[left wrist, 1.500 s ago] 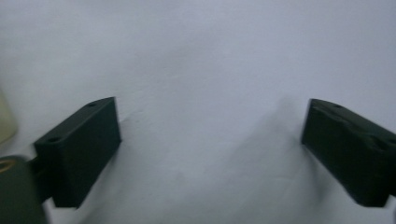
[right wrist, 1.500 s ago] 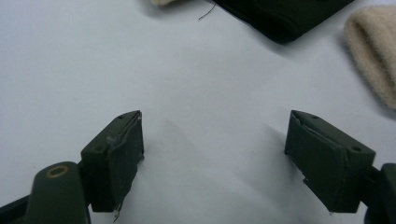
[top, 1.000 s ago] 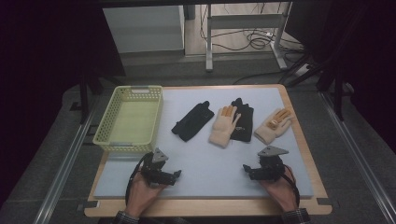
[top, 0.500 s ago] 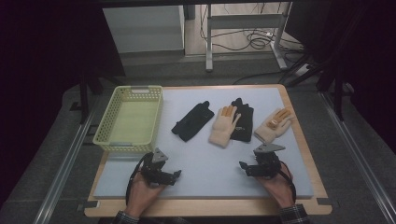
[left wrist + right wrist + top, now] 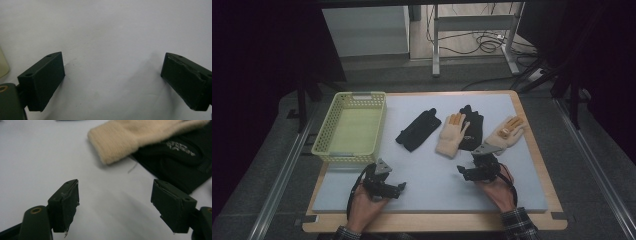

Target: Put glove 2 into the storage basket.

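Your right gripper [image 5: 463, 171] has slid up the mat toward the cream glove [image 5: 453, 134] since a second ago, its jaws just closing a little yet apart on nothing; your left gripper [image 5: 400, 187] hasn't moved, jaws wide. The right gripper view shows the cream glove's cuff lying on a black glove [image 5: 180, 155] with a printed logo. The yellow basket [image 5: 324, 135] holds nothing.

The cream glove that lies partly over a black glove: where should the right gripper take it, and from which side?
Probably at the ribbed cuff of the cream glove, coming from the near side. The cuff lies flat on the mat, pointing toward the open right gripper, and clear of the black glove under its fingers, so only one glove gets pinched.
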